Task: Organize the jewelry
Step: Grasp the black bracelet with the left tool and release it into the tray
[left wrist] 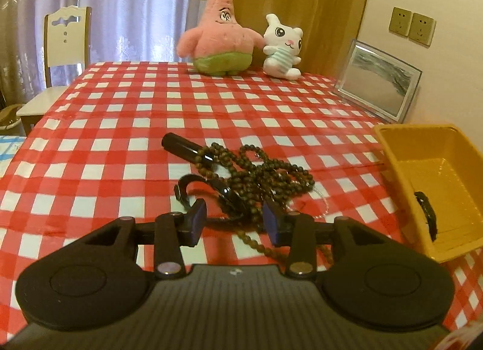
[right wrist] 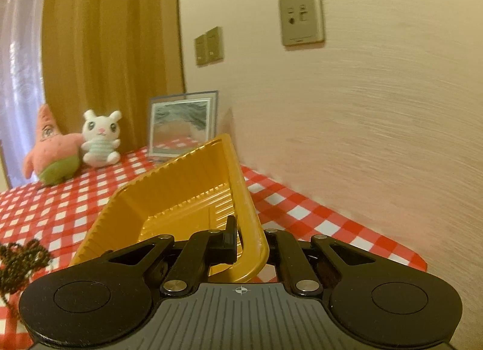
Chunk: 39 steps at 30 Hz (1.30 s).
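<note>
The left gripper (left wrist: 235,219) is hanging spread over the tangled brown wooden bead necklace (left wrist: 265,175) — directly ahead; the right gripper (right wrist: 250,244) is pinching the tilted yellow plastic tray (right wrist: 181,187) by its rim.

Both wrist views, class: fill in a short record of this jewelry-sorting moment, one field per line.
surface: red-and-white checked tablecloth
jewelry pile: brown bead necklace tangled with a black bracelet
beside pile: black tube
container: yellow tray, tilted
left gripper: open, at the pile
right gripper: shut on the tray's rim
background: two plush toys
</note>
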Motion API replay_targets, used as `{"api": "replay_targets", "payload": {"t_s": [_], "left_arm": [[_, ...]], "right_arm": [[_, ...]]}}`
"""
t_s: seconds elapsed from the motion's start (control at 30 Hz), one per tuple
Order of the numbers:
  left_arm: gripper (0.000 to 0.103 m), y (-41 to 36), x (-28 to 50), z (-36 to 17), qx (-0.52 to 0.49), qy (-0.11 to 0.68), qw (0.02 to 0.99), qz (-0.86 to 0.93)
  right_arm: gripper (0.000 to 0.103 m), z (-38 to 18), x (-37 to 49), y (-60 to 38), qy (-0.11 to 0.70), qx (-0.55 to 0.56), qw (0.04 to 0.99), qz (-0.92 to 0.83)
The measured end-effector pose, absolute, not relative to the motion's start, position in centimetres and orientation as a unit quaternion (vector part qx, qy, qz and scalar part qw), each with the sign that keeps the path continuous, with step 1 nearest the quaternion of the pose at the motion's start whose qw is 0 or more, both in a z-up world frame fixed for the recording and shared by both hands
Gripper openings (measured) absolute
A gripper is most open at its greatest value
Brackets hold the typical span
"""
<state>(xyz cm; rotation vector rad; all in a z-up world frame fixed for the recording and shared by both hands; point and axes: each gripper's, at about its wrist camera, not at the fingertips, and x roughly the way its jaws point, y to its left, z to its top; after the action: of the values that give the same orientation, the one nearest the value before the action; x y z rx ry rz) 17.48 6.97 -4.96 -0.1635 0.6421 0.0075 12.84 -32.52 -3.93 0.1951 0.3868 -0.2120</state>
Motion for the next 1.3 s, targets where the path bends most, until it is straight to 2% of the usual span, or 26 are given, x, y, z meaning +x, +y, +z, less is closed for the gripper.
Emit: {"api": "replay_targets", "payload": {"t_s": [0.4,0.53,0.6,0.73,1.3], "left_arm": [[0.035,7.0,20.4,-6.6,-0.092,0.328,0.94,0.008],[0.024,7.2,20.9,-6.9,-0.098,0.33,0.939,0.009],[0.022,7.4,21.0,-6.9,-0.105,0.329,0.938,0.006],[0.009,7.6,20.7,-6.5,-0.108,0.317,0.942,0.0],[0.009,5.5,17.3,-1.5,-0.093,0.291,0.951,-0.053]], "right_arm": [[0.006,-4.2,14.7,-31.6,0.195,0.097,0.972,-0.091],[0.006,-4.2,15.2,-31.0,0.197,0.095,0.972,-0.084],[0.006,-4.2,15.5,-30.7,0.198,0.094,0.972,-0.081],[0.006,-4.1,15.8,-30.4,0.201,0.093,0.972,-0.077],[0.006,-3.7,15.5,-30.3,0.212,0.092,0.971,-0.055]]}}
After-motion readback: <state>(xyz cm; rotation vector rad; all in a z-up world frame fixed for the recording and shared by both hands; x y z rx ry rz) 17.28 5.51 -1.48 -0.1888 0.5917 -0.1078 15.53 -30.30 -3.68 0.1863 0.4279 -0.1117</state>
